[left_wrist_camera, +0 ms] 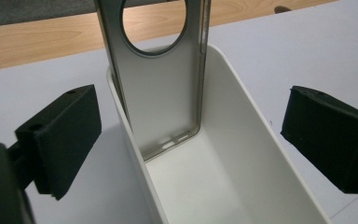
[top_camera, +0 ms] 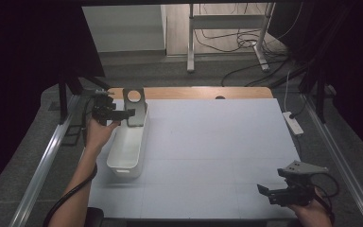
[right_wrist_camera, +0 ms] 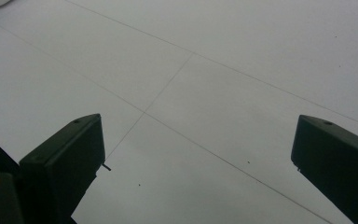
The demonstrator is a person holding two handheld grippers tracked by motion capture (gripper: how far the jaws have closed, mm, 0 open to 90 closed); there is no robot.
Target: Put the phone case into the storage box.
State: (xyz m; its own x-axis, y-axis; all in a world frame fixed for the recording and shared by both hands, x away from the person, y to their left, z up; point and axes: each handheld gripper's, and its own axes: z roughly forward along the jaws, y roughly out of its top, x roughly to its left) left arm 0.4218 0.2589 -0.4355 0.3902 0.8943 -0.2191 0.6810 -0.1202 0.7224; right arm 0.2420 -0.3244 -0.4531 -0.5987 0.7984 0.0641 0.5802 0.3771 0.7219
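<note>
The case (left_wrist_camera: pixel 161 100) stands upright in the bin's (left_wrist_camera: pixel 242 154) far end, leaning there; left gripper (left_wrist_camera: pixel 186 140) wide, right gripper (right_wrist_camera: pixel 196 158) wide, empty. Back the left straight off, no nudge.

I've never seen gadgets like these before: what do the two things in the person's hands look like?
Each is a black handheld device ending in two blocky black jaws with flat pads. The left gripper trails a black cable along the bare forearm. The right gripper carries a grey three-cornered plate on top, with a black cable looping by the wrist. No sleeves show.
</note>
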